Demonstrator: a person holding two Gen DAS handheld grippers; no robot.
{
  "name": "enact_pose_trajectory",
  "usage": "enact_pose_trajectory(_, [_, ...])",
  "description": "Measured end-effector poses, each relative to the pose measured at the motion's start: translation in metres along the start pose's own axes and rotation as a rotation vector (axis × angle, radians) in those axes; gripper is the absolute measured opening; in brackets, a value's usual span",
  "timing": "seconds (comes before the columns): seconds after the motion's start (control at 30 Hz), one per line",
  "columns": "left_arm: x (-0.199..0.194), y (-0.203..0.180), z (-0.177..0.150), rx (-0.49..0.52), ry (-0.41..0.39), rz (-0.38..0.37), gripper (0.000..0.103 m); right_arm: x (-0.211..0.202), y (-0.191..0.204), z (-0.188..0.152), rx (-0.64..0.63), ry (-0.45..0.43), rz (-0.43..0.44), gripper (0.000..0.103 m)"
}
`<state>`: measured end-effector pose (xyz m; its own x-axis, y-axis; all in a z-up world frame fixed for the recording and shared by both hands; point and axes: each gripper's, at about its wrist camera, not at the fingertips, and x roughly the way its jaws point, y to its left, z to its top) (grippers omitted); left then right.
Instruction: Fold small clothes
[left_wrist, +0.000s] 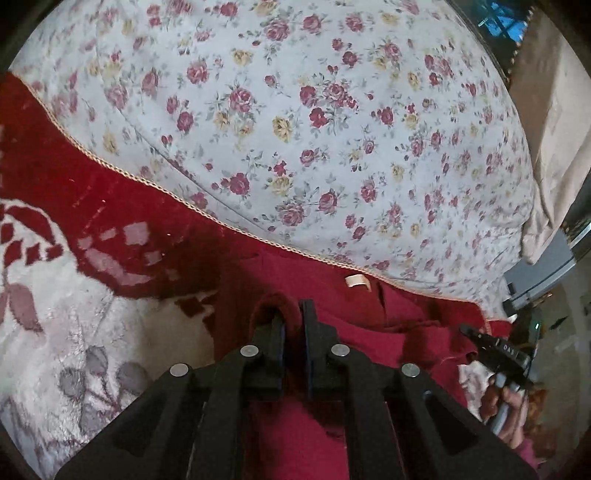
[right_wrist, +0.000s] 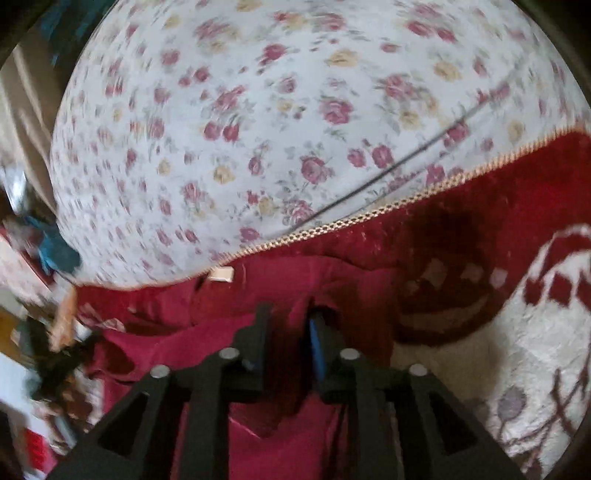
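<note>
The red garment lies on a red-and-white blanket beside a floral sheet. The left claw is clamped on its cloth. The right claw, blurred, stands slightly apart around a fold; only the left view shows the person's other hand.

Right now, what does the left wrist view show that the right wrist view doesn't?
Left wrist only: the right gripper seen from the side at the frame's right edge, with the hand gripping its handle, and a blue window at top right.

Right wrist only: blue cloth clutter at the left edge, and a wide gap between that gripper's fingers.

Both: the dark red fleece garment with its small cream label, the rose-print white sheet, the gold-trimmed red and cream patterned blanket. The left gripper is shut on the garment.
</note>
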<state>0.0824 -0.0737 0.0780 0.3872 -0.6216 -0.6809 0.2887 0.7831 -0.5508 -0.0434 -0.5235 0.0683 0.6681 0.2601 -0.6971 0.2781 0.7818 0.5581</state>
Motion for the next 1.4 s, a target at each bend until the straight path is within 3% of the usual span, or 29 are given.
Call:
enact_pose_trajectory(0.03, [-0.002, -0.002, 0.001, 0.006, 0.001, -0.011, 0.0, -0.009, -0.004, 0.0, 0.018, -0.027, 0.006, 0.046])
enact_pose_trajectory(0.17, [-0.02, -0.019, -0.004, 0.077, -0.02, -0.03, 0.0, -0.052, 0.005, -0.015, -0.081, -0.113, 0.027, 0.048])
enact_pose_trajectory(0.2, [-0.022, -0.021, -0.005, 0.081, -0.031, -0.029, 0.005, -0.056, 0.009, -0.019, -0.109, -0.11, 0.036, 0.047])
enact_pose_trajectory(0.23, [-0.025, -0.021, -0.007, 0.081, -0.049, -0.021, 0.015, -0.06, 0.015, -0.025, -0.151, -0.097, 0.051, 0.045])
enact_pose_trajectory(0.27, [-0.029, -0.02, -0.008, 0.077, -0.077, -0.013, 0.019, -0.059, 0.024, -0.032, -0.204, -0.064, 0.073, 0.044])
enact_pose_trajectory(0.4, [-0.031, -0.01, -0.005, 0.032, -0.074, 0.006, 0.019, -0.03, 0.043, -0.043, -0.291, 0.041, 0.063, 0.043])
enact_pose_trajectory(0.5, [-0.04, -0.009, -0.01, 0.029, -0.087, 0.003, 0.019, 0.005, 0.05, -0.032, -0.268, 0.067, 0.033, 0.043])
enact_pose_trajectory(0.6, [-0.05, -0.016, -0.018, 0.057, -0.096, 0.009, 0.019, 0.033, 0.057, 0.0, -0.205, 0.01, -0.009, 0.043])
enact_pose_trajectory(0.7, [-0.056, -0.025, -0.026, 0.099, -0.099, 0.02, 0.019, 0.039, 0.057, 0.027, -0.125, -0.053, -0.023, 0.052])
enact_pose_trajectory(0.77, [-0.056, -0.031, -0.029, 0.13, -0.1, 0.014, 0.02, 0.026, 0.058, 0.037, -0.076, -0.095, -0.01, 0.054])
enact_pose_trajectory(0.83, [-0.049, -0.035, -0.03, 0.151, -0.092, 0.02, 0.021, 0.011, 0.063, 0.037, -0.09, -0.13, -0.001, 0.064])
enact_pose_trajectory(1.0, [0.0, -0.028, -0.023, 0.107, -0.03, 0.106, 0.021, 0.001, 0.078, 0.007, -0.285, -0.06, -0.099, 0.066])
enact_pose_trajectory(1.07, [0.021, -0.02, -0.021, 0.075, 0.01, 0.16, 0.021, 0.024, 0.08, 0.001, -0.335, 0.011, -0.164, 0.066])
enact_pose_trajectory(1.2, [0.052, -0.007, -0.023, 0.085, 0.066, 0.274, 0.021, 0.071, 0.064, 0.014, -0.291, 0.074, -0.246, 0.06])
enact_pose_trajectory(1.3, [0.055, -0.01, -0.025, 0.113, 0.054, 0.29, 0.021, 0.098, 0.048, 0.024, -0.255, 0.109, -0.347, 0.055])
enact_pose_trajectory(1.4, [0.046, -0.013, -0.029, 0.108, 0.055, 0.295, 0.021, 0.091, 0.045, 0.025, -0.228, 0.08, -0.344, 0.052])
